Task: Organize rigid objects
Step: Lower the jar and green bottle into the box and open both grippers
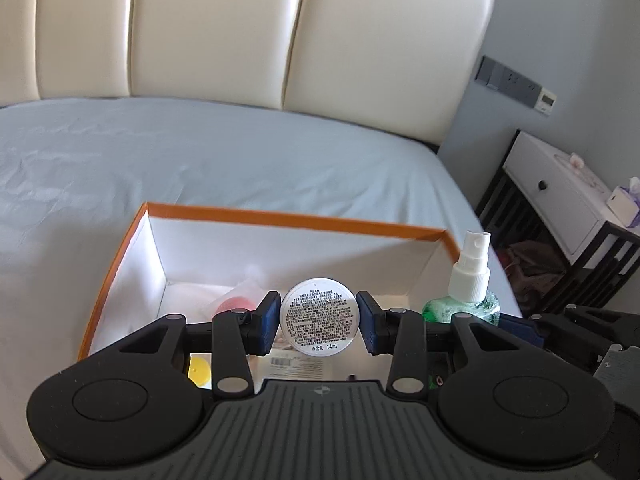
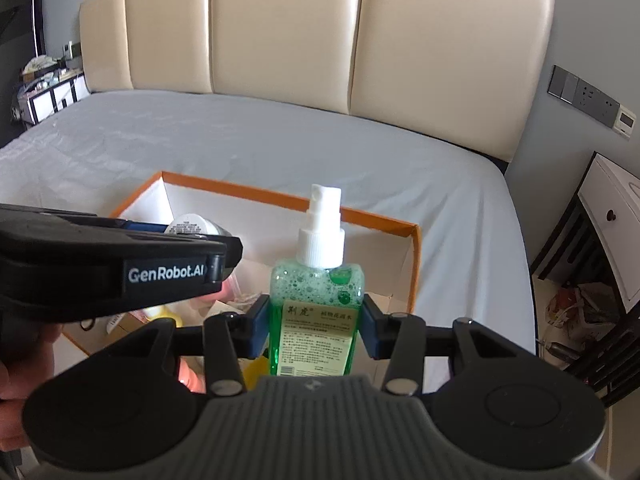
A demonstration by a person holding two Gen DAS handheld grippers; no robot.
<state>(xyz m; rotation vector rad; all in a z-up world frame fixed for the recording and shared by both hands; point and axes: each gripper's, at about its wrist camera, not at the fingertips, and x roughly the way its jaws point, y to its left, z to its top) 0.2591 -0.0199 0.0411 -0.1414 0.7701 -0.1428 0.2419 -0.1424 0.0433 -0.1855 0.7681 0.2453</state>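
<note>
My left gripper (image 1: pixel 319 317) is shut on a small round silver tin (image 1: pixel 319 316), its printed bottom facing the camera, held above an open orange-rimmed white box (image 1: pixel 280 218) on the bed. The tin also shows in the right wrist view (image 2: pixel 191 224). My right gripper (image 2: pixel 315 322) is shut on a green spray bottle (image 2: pixel 316 300) with a white pump top, held upright over the box's right part (image 2: pixel 416 264). The bottle also shows in the left wrist view (image 1: pixel 468 280). The left gripper body (image 2: pixel 120 264) sits to the left of the bottle.
The box holds several small items: a red round thing (image 1: pixel 236 304), a yellow one (image 1: pixel 199 370) and a labelled packet (image 1: pixel 296 362). The box stands on a grey-sheeted bed (image 1: pixel 200 160) with a cream headboard (image 1: pixel 240 28). A white nightstand (image 1: pixel 560 192) stands to the right.
</note>
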